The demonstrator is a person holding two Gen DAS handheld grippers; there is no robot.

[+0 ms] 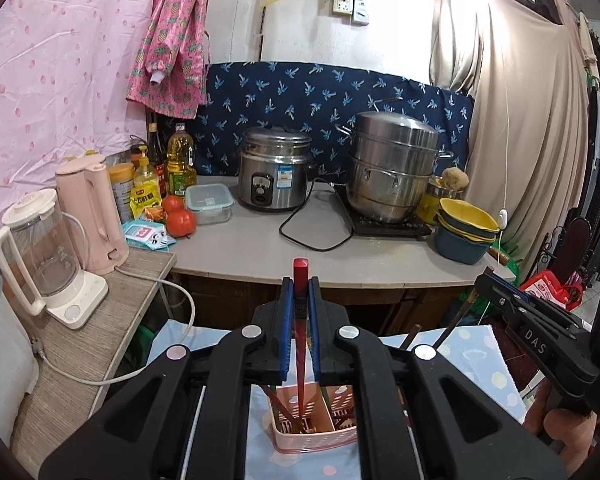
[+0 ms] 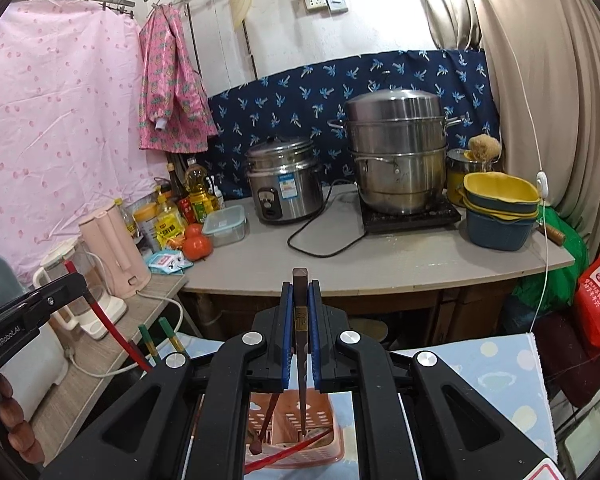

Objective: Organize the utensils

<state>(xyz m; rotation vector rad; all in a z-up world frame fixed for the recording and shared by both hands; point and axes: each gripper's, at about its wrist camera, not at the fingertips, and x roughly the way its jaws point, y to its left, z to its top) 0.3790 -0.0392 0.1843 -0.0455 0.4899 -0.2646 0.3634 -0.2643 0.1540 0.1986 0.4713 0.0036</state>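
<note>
red chopstick [image 1: 300, 300] and dark brown chopstick [image 2: 300, 312], tips down over pink slotted utensil basket [image 1: 312, 438]

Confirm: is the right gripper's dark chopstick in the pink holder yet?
Cannot tell. The dark chopstick, upright, has its tip over the pink holder.

Up on the counter [image 1: 260, 248], a steel rice cooker [image 1: 274, 168] sits beside a tall steamer pot [image 1: 392, 164]; yellow and blue bowls [image 1: 466, 226] stack at the right edge, tomatoes [image 1: 179, 216] by a lidded container [image 1: 209, 203], pink kettle [image 1: 92, 212] far left
</note>
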